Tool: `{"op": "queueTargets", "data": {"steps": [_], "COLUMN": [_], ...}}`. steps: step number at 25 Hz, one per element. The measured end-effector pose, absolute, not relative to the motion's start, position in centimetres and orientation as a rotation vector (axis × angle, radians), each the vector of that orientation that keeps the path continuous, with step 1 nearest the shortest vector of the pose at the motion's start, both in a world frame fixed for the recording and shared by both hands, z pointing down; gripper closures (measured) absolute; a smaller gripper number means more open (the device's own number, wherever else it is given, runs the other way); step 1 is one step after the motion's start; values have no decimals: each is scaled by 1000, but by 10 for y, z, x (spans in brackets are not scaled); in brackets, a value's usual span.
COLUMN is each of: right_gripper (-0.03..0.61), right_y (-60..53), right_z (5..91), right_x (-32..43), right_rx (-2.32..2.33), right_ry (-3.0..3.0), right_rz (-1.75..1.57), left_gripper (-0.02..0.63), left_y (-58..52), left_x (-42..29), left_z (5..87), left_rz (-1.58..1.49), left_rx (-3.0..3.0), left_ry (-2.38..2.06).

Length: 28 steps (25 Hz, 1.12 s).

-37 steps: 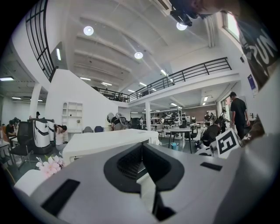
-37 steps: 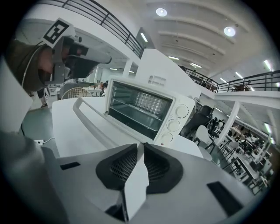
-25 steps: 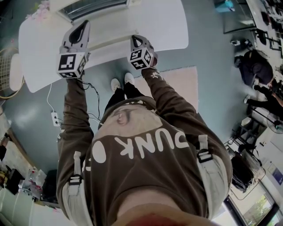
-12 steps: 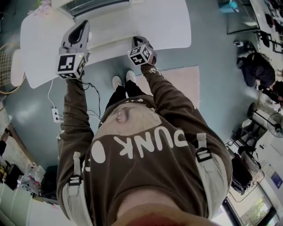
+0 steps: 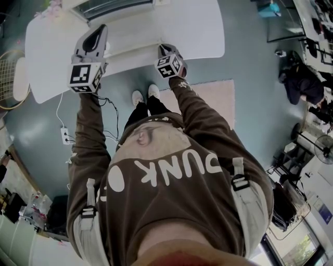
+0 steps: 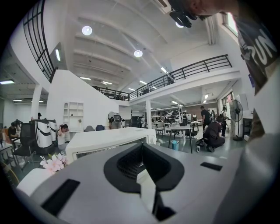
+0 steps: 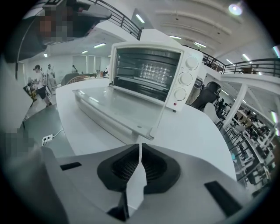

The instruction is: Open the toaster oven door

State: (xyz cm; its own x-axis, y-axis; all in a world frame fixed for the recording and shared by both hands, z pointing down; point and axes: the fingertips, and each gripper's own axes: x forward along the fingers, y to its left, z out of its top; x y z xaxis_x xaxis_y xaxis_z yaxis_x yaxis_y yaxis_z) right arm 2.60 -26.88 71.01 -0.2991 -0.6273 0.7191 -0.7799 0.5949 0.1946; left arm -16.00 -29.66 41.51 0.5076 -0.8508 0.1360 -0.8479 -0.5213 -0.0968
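Note:
The white toaster oven stands on the white table with its glass door swung down flat and the racks showing inside. My right gripper is shut with nothing between its jaws, its tips just short of the door's front edge and handle bar. In the head view the oven is at the top edge, with the right gripper by the lowered door. My left gripper is shut and empty. It hovers at the door's left end, and its own view looks over the oven's top.
Three knobs run down the oven's right panel. Pink flowers sit at the table's far left. A power strip and cable lie on the floor, with a pink rug under the person's feet. Other people and desks are far off.
The right gripper has drifted slightly right along the table edge. The oven door lies open in all frames, and the left gripper has hardly moved.

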Motion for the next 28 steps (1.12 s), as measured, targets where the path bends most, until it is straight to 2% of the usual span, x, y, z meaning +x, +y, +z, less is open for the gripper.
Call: {"op": "queueTargets", "data": {"steps": [6,17,28], "right_gripper": [543,551,569], "right_y": [-270,-301,-299], "right_z": [645,453,418], "right_x": [41,-59,-72], "right_rx": [1191,1081,1067], "right_ry": [-2177,-2672,-2752], "right_rz": [143,-190,-266], "left_gripper": [609,609,609], "left_y": [-296,-291,-287], "left_x": [-161,-160,-158], "left_z": [415,405,402], "left_rz": [-259,-261,-255], "left_rx": [-2707,-2686,-2678], "left_ry": [1542,1544,1547]}}
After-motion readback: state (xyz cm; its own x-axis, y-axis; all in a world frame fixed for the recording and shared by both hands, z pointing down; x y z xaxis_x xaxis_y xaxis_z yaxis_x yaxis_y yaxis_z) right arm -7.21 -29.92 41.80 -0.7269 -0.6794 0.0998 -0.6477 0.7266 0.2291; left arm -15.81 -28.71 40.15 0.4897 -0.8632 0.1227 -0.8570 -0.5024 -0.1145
